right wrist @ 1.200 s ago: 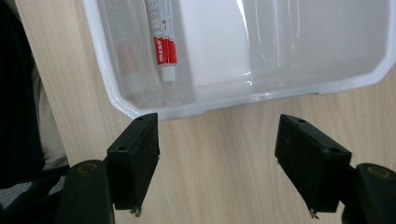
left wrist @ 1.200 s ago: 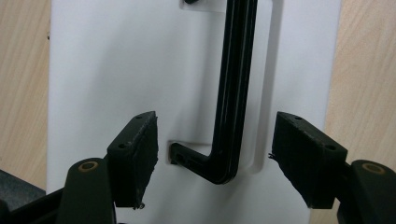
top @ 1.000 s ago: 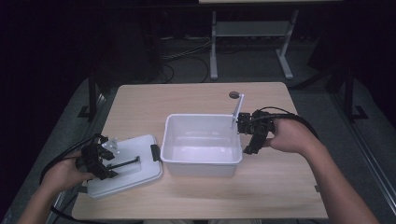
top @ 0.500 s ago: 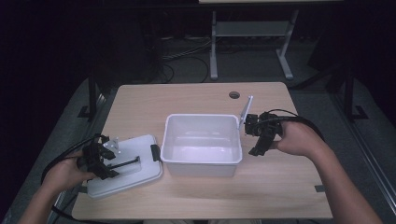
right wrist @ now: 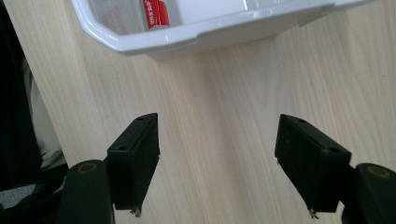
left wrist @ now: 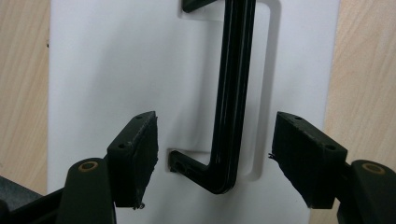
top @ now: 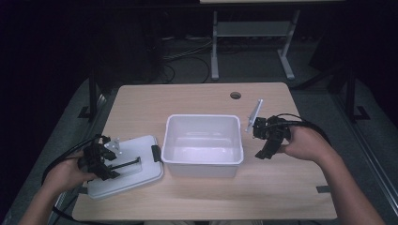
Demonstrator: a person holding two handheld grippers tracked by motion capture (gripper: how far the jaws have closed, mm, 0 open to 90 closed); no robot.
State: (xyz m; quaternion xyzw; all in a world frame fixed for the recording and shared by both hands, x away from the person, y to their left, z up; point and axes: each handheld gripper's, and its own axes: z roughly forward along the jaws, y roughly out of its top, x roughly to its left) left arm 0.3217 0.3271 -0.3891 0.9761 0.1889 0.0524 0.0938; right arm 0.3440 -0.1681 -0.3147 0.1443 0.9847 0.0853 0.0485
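So my left gripper [top: 112,166] was parked over the flat white plastic lid [top: 141,176] near the desk's front-left corner. Its jaws stood wide, straddling the lid's black bar handle [left wrist: 231,93] without pinching it; in the left gripper view there was a clear gap on both sides of the bar. Moving right, the empty-looking white rectangular plastic tub [top: 203,161] sat about mid-desk, its left wall just beside the lid's black latch [top: 156,153]. In the right gripper view there was something red with white lettering [right wrist: 156,13] by the tub's wall, couldn't tell what it was. My right gripper [top: 264,154] hung just off the tub's right wall, toward the desk's right edge, jaws wide with only bare light wooden desk [right wrist: 224,116] between them, holding nothing.
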